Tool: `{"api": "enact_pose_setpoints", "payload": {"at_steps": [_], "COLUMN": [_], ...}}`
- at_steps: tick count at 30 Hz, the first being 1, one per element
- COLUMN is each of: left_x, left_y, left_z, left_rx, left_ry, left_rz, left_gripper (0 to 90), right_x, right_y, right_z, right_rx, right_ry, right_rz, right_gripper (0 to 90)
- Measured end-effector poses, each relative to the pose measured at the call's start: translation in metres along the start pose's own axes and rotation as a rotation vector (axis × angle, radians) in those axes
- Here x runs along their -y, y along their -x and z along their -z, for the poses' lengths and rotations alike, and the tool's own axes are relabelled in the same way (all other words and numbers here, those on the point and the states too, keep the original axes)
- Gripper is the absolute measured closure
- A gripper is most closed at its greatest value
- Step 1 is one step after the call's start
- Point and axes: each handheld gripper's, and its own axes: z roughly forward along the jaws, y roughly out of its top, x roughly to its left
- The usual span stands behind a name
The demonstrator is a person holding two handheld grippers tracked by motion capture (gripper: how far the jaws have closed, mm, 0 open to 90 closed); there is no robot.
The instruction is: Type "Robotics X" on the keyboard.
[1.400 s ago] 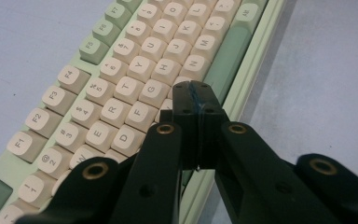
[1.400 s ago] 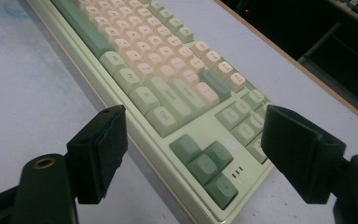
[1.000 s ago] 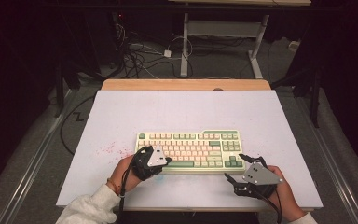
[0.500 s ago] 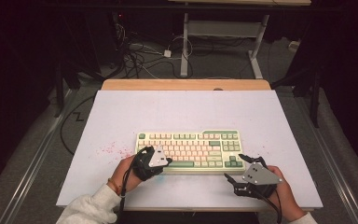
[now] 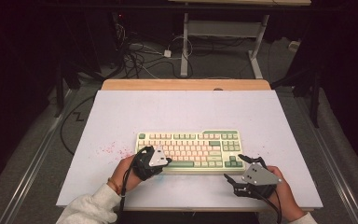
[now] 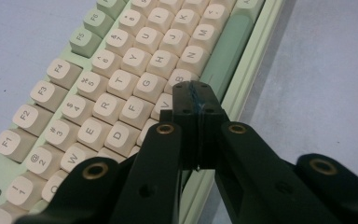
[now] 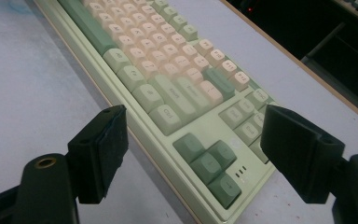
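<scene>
1. the left gripper (image 5: pixel 167 161) has its two black jaws pressed flat together with nothing between them; in the left gripper view (image 6: pixel 196 100) the closed tips hang over the bottom letter row, just by the v and b keys and the long green space bar.
2. from the high view this gripper sits at the keyboard's front left part, its grey plate on top, held by the left hand (image 5: pixel 123 173), whose white sleeve (image 5: pixel 89 210) comes in from the bottom edge.
3. the right gripper (image 5: pixel 242 169) has its jaws spread wide apart, empty; in the right gripper view (image 7: pixel 200 158) the gap between its pads frames the keyboard's right end, with the dark green arrow keys just ahead.
4. it rests on the table off the keyboard's front right corner, near it but apart from it, held by the right hand (image 5: pixel 286 193).
5. the keyboard (image 5: pixel 191 144) lies flat on the white table top (image 5: pixel 182 107), a little nearer the person's edge than the far edge, its long side running across. its case is pale green, most keys cream or pinkish, the outer keys green.
6. there is no box, tray or bowl on the table; the keyboard's own case holds all its keycaps seated in their rows.
7. faint red specks (image 5: pixel 114 150) mark the table left of the keyboard.
8. beyond the table's wooden far edge (image 5: pixel 186 84), cables (image 5: pixel 140 56) lie on the dark floor.
</scene>
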Motion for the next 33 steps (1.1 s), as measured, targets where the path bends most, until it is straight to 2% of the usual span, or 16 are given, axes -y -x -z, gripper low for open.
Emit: {"api": "enact_pose_setpoints", "payload": {"at_steps": [4, 8, 9, 11, 17, 33], "left_x": [0.000, 0.004, 0.005, 0.004, 0.001, 0.002], "left_y": [0.000, 0.000, 0.000, 0.000, -0.002, -0.007], "left_z": [0.000, -0.006, -0.006, -0.004, 0.006, 0.014], "left_rx": [0.005, 0.008, 0.012, 0.006, -0.014, -0.036], "left_ry": [-0.003, -0.034, -0.019, -0.028, 0.023, 0.045], "left_rz": [-0.002, 0.000, 0.010, -0.002, 0.008, 0.020], "left_gripper": [87.4, 87.5, 87.6, 87.6, 87.5, 87.4], "right_x": [0.000, 0.000, 0.000, 0.000, 0.000, 0.000], "right_y": [0.000, 0.000, 0.000, 0.000, 0.001, 0.001], "right_z": [0.000, 0.000, 0.000, 0.000, 0.001, 0.000], "right_rx": [-0.001, -0.002, -0.002, -0.003, 0.000, -0.003], "right_ry": [-0.003, -0.003, -0.004, -0.004, 0.002, 0.002], "right_rz": [0.000, 0.001, 0.002, 0.002, 0.000, -0.003], "right_gripper": [23.9, 23.9, 23.9, 23.9, 23.9, 23.9]}}
